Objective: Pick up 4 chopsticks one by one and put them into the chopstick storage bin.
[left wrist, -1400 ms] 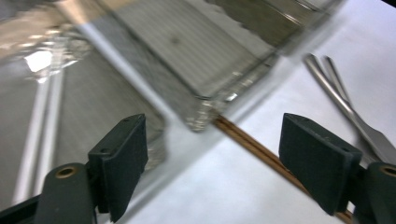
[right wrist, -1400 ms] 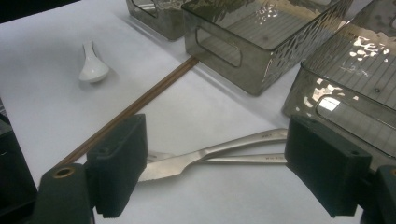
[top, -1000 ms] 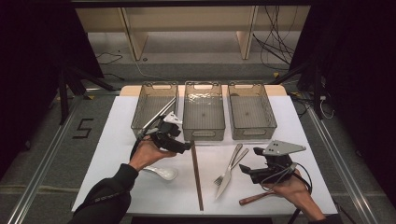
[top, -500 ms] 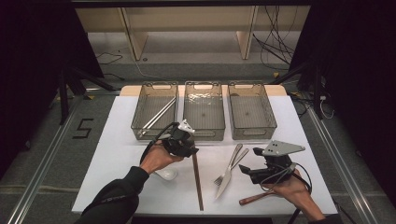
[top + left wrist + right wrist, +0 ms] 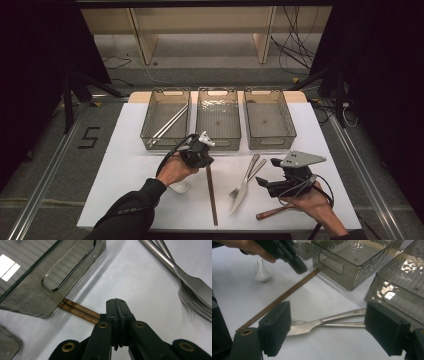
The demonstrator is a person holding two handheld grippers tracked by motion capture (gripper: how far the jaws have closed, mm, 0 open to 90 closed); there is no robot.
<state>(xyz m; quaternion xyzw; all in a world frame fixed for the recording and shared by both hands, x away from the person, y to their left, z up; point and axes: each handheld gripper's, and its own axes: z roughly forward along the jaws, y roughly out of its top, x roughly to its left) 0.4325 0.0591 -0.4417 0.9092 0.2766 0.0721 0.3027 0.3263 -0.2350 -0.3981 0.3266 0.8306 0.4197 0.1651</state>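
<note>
High view: the left gripper [image 5: 202,159], its jaws having just been closing, is pressed together on the far end of a pair of brown chopsticks [image 5: 212,192] lying near the middle of the white tabletop [image 5: 125,150], just in front of the middle bin [image 5: 218,119]. The right gripper [image 5: 265,183] hovers near the front right corner, beside a knife [image 5: 245,185] and fork [image 5: 239,186].

Left gripper view: the black jaws meet over the chopsticks [image 5: 80,311], whose tips reach the bin's wall [image 5: 37,295] (whether the sticks are truly pinched cannot be told).

Right gripper view: the right gripper's [image 5: 328,330] jaws stand wide apart, holding nothing, above the knife [image 5: 312,326]; a white spoon [image 5: 263,273] lies beyond.
</note>
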